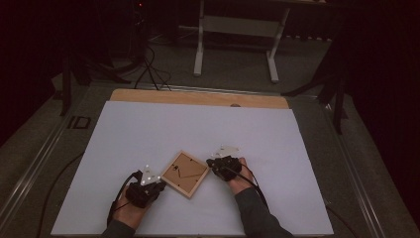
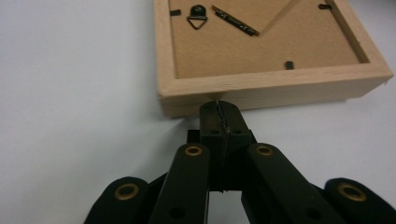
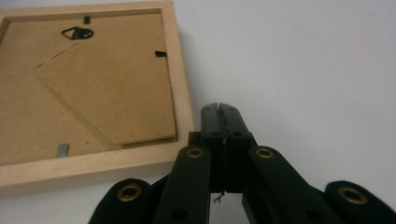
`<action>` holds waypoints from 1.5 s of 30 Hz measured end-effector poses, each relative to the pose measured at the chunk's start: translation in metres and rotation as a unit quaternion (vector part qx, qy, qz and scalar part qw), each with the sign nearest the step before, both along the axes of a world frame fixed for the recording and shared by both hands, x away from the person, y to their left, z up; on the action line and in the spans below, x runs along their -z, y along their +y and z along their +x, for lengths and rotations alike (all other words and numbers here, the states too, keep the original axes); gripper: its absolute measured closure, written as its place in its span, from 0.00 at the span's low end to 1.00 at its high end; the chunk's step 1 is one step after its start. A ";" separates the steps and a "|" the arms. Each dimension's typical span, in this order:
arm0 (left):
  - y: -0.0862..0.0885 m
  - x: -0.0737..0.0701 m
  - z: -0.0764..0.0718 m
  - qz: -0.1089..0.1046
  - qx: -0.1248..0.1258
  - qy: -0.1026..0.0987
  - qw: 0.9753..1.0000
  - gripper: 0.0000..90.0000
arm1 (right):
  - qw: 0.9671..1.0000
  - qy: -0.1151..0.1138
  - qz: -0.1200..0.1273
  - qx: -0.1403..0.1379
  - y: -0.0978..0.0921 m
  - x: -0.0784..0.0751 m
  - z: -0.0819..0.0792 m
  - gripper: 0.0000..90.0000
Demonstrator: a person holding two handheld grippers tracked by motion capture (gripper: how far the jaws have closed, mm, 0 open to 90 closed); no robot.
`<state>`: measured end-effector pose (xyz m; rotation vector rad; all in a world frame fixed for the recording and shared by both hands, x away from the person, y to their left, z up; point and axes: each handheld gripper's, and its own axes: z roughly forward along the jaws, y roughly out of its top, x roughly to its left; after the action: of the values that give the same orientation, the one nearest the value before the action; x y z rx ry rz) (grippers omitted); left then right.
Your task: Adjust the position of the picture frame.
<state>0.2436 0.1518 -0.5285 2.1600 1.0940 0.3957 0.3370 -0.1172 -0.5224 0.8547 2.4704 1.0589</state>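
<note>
A small wooden picture frame (image 1: 184,173) lies face down on the white sheet, its brown backing board up, turned like a diamond. My left gripper (image 1: 154,184) sits at the frame's lower left side, shut, its tips touching the outer edge of the frame (image 2: 275,88). A triangular hanger (image 2: 197,18) and a folded stand strut (image 2: 236,21) show on the backing. My right gripper (image 1: 212,163) is shut beside the frame's right corner, just off the rail of the frame (image 3: 182,98), with nothing between its jaws.
The white sheet (image 1: 198,129) covers a wooden tabletop (image 1: 198,96) whose far edge shows. Cables trail from both grippers. A white table stand (image 1: 237,29) and floor cables (image 1: 148,69) lie beyond the table in the dark.
</note>
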 end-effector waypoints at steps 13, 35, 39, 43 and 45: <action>-0.011 0.001 0.006 0.010 0.002 -0.004 1.000 1.00 | 1.000 0.001 0.000 -0.005 -0.005 0.000 -0.004 1.00; -0.024 0.002 0.014 0.013 -0.005 -0.005 1.000 1.00 | 1.000 0.006 0.004 0.006 -0.015 0.000 -0.009 1.00; -0.025 0.003 0.025 0.008 -0.025 -0.007 1.000 1.00 | 1.000 0.005 0.004 0.006 -0.017 0.000 -0.010 1.00; -0.026 0.004 0.035 0.011 -0.034 -0.012 0.999 1.00 | 1.000 0.005 0.003 0.006 -0.019 0.000 -0.012 1.00; -0.027 0.004 0.040 0.014 -0.039 -0.014 0.999 1.00 | 1.000 0.004 0.002 0.005 -0.020 0.000 -0.013 1.00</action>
<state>0.2836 0.1247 -0.5324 2.1337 1.1664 0.4790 0.3240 -0.1368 -0.5224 0.8744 2.4684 1.0598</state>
